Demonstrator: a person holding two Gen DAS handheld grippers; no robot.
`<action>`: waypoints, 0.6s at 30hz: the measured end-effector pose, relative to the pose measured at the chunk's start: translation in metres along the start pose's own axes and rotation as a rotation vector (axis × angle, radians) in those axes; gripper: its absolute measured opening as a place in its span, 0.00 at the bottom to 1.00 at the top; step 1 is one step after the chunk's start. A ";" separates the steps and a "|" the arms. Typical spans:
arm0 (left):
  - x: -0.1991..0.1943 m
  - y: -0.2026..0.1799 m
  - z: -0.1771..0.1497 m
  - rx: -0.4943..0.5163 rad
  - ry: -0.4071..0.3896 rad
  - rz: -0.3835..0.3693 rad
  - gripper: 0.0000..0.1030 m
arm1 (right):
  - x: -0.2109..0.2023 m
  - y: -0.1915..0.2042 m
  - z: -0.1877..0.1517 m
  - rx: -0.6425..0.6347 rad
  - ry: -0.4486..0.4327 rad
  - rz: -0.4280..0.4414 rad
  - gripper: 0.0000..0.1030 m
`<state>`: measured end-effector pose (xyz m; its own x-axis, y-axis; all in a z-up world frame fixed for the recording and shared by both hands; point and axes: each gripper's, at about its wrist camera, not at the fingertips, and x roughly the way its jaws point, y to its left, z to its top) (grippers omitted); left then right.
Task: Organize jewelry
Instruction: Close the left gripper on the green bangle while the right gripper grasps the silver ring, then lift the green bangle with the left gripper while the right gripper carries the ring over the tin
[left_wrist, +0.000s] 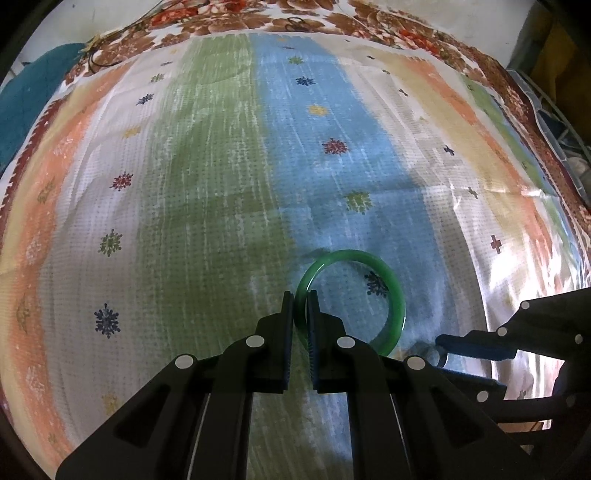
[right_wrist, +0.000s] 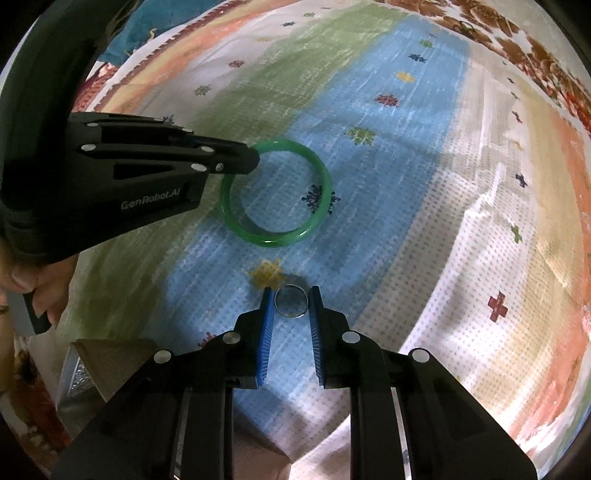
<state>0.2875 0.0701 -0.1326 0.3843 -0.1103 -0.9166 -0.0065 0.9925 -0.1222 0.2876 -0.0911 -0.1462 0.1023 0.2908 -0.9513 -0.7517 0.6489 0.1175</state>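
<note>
A green bangle (left_wrist: 391, 295) lies on the striped cloth. My left gripper (left_wrist: 302, 299) is shut on its left rim. In the right wrist view the bangle (right_wrist: 280, 236) shows ahead, with the left gripper (right_wrist: 251, 157) clamped on its far-left edge. A small thin silver ring (right_wrist: 291, 301) lies on the blue stripe. My right gripper (right_wrist: 291, 301) straddles the ring, one blue pad on each side, with a small gap either side. In the left wrist view the right gripper (left_wrist: 443, 343) comes in low from the right, and the ring (left_wrist: 437, 356) is mostly hidden.
The cloth (left_wrist: 207, 177) has green, blue, white, yellow and orange stripes with small flower prints and a brown floral border. A teal fabric (left_wrist: 26, 99) lies at the far left. A box (right_wrist: 96, 365) sits at the lower left beside a hand (right_wrist: 48, 291).
</note>
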 end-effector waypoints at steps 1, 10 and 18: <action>-0.001 -0.001 0.000 0.002 0.000 0.001 0.06 | -0.003 -0.001 -0.001 0.009 -0.008 -0.005 0.19; -0.036 -0.013 0.000 0.031 -0.048 0.013 0.08 | -0.036 -0.002 -0.014 0.032 -0.049 -0.022 0.19; -0.065 -0.020 -0.002 0.040 -0.084 0.021 0.08 | -0.062 -0.001 -0.024 0.067 -0.103 -0.037 0.19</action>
<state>0.2609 0.0569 -0.0709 0.4609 -0.0867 -0.8832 0.0210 0.9960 -0.0867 0.2663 -0.1260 -0.0940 0.1976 0.3342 -0.9216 -0.7011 0.7052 0.1054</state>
